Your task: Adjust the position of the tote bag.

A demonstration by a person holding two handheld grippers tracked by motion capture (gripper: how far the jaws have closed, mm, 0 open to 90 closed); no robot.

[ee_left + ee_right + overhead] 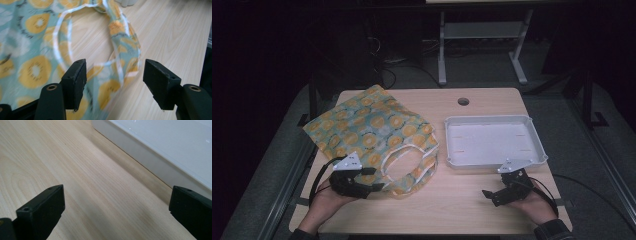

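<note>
High view: wooden table (462,200) with a patterned cloth bag (362,125) lying flat on its left half, teal with yellow-orange circles, its handle loops (412,167) pointing toward the table's middle and near edge. White tray (452,150) sits on the right half, just beside the bag's handles, not touching as far as can be told. Round hole (463,101) in the tabletop near the far edge.

Left gripper (379,188) is held by the left hand (324,205) at the near left of the table, right at the bag's near corner by the handles. Left gripper view: its jaws stand apart, with the bag's handle strap (117,67) and a fold of fabric lying between them; pads do not press on the cloth, a gap shows on both sides. Picture is a bit blurred. So open, nothing gripped.

Right gripper (488,195) is held by the right hand (537,205) at the near right, just in front of the tray's near edge, tips pointing left across bare wood. Right gripper view: jaws wide apart, bare tabletop (87,182) between them, tray wall (155,167) running along the upper right, close to the right-hand jaw. Open, holding nothing.

Both forearms come in from the bottom edge. Dark floor and metal table legs (442,50) beyond the far edge.
</note>
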